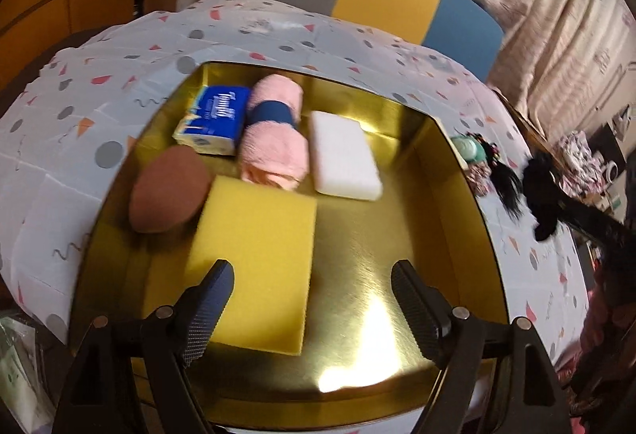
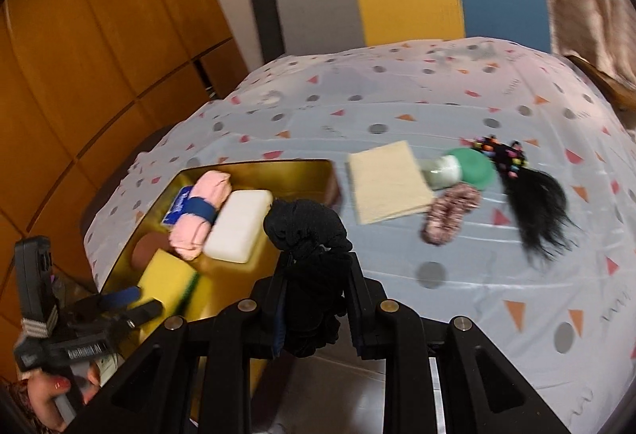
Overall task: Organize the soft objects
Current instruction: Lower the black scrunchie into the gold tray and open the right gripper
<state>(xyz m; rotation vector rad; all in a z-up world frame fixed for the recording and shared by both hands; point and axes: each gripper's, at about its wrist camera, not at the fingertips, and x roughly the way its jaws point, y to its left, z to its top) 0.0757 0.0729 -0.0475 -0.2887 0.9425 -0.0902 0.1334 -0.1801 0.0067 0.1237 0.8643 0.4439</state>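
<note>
Gold tray (image 1: 437, 163): one tissue pack (image 1: 210, 125), one pink towel roll (image 1: 274, 131), one white sponge (image 1: 344, 155), one yellow sponge (image 1: 254, 267), one brown pad (image 1: 169, 189). Tablecloth (image 2: 397, 108): one beige cloth (image 2: 387, 187), one green bottle (image 2: 461, 169), one scrunchie (image 2: 449, 213), one black hairpiece (image 2: 532, 207).

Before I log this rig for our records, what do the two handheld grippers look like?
Both are black plastic with triangular cut-out linkages and round silver pivot pins. The left gripper has jaws faced with knurled dark pads; seen from the right wrist, its body bears white lettering and a grey-striped strap. The right gripper matches.

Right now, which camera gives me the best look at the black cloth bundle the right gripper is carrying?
The right wrist view: the black cloth bundle sits centre frame, pinched in the right gripper, close and unobstructed. The left wrist view shows it only as a small dark blurred shape at the right edge, beyond the gold tray.
</note>
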